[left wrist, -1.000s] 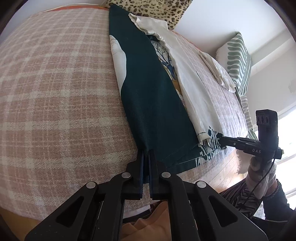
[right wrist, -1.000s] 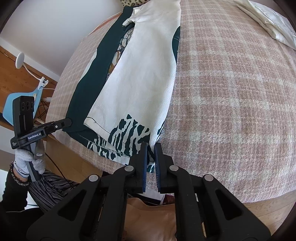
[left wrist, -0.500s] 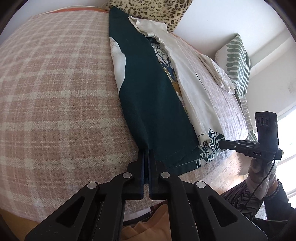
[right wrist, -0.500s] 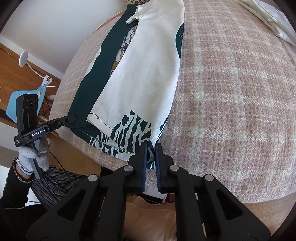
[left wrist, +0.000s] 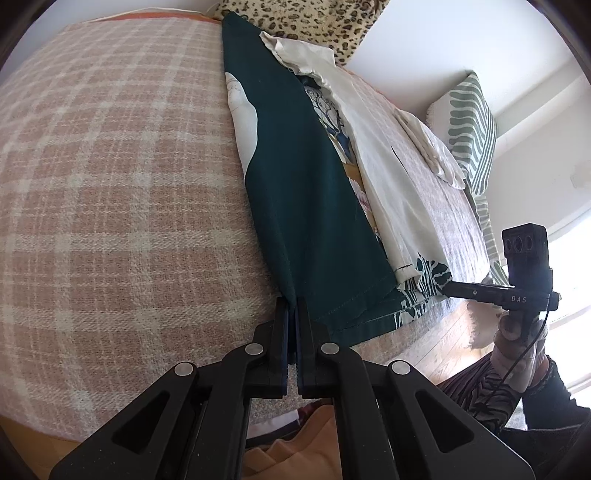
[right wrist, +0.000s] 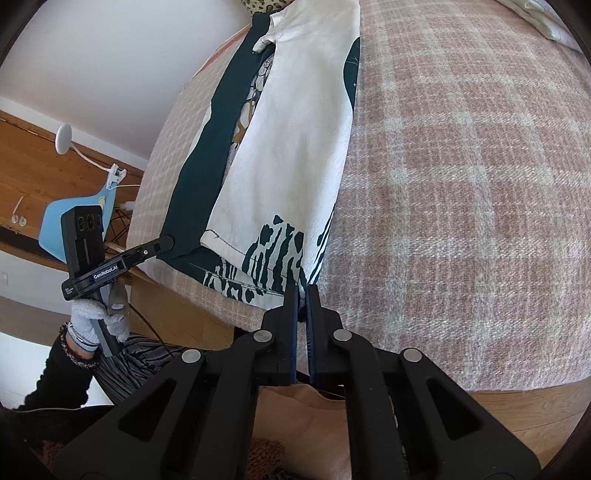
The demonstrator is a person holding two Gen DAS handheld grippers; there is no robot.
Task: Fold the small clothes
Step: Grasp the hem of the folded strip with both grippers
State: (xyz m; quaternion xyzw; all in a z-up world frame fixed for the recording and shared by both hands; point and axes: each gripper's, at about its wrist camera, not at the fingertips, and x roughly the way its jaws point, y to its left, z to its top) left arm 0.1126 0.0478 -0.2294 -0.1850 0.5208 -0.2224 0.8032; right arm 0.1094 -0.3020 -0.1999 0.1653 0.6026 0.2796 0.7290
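Note:
A dark green and white patterned garment (left wrist: 314,206) lies in a long narrow strip on the pink plaid bed cover (left wrist: 110,184), both long sides folded in. My left gripper (left wrist: 292,306) is shut on the near left corner of its hem. My right gripper (right wrist: 302,291) is shut on the near right corner, where the white reverse side (right wrist: 295,155) shows. Each gripper shows in the other's view: the right (left wrist: 448,288) and the left (right wrist: 168,243).
A leopard-print pillow (left wrist: 314,18) lies at the far end of the bed. A folded white cloth (left wrist: 432,147) and a green striped pillow (left wrist: 472,129) lie to the right. A blue chair (right wrist: 77,218) stands on the wooden floor beside the bed.
Both grippers have moved a little toward the near bed edge and closer together with the hem corners held. The garment looks narrower and more stretched.

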